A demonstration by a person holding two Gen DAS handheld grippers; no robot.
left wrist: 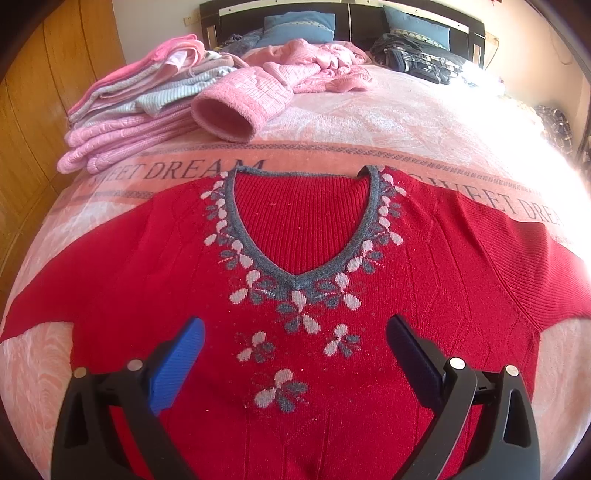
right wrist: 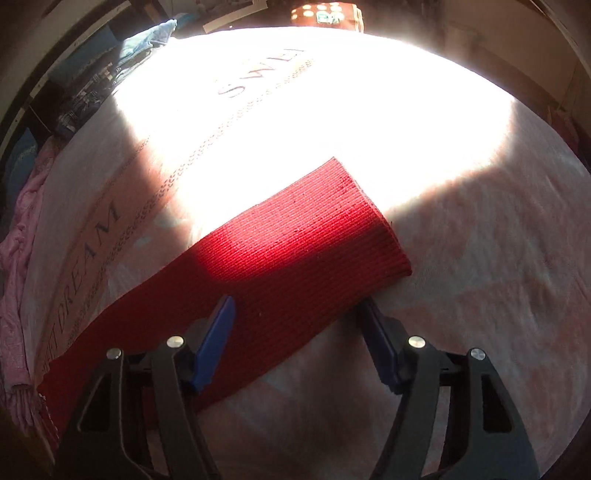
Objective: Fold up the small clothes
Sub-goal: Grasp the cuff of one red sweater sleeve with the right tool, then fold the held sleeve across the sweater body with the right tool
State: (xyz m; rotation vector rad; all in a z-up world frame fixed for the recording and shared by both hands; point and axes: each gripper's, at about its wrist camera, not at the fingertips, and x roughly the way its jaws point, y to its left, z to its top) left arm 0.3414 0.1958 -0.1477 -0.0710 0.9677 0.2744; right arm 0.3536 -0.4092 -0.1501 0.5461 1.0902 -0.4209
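Note:
A red knit sweater [left wrist: 424, 280] with a grey V-neck and white-grey flower pattern lies flat, front up, on the pink bedspread [left wrist: 369, 122]. My left gripper [left wrist: 295, 328] hovers open over its chest, blue pads wide apart, nothing held. In the right wrist view one red sleeve [right wrist: 295, 243] stretches out flat across the bed, cuff toward the upper right, half in bright sun. My right gripper [right wrist: 299, 306] stands open just above the sleeve's lower part, one finger over the sleeve, the other at its edge near the cuff.
A stack of folded pink and grey clothes [left wrist: 140, 110] sits at the bed's far left, with a crumpled pink quilted garment [left wrist: 280, 77] beside it. Blue pillows [left wrist: 295, 27] and dark clothes [left wrist: 417, 55] lie by the headboard. A wooden wardrobe [left wrist: 40, 92] stands left.

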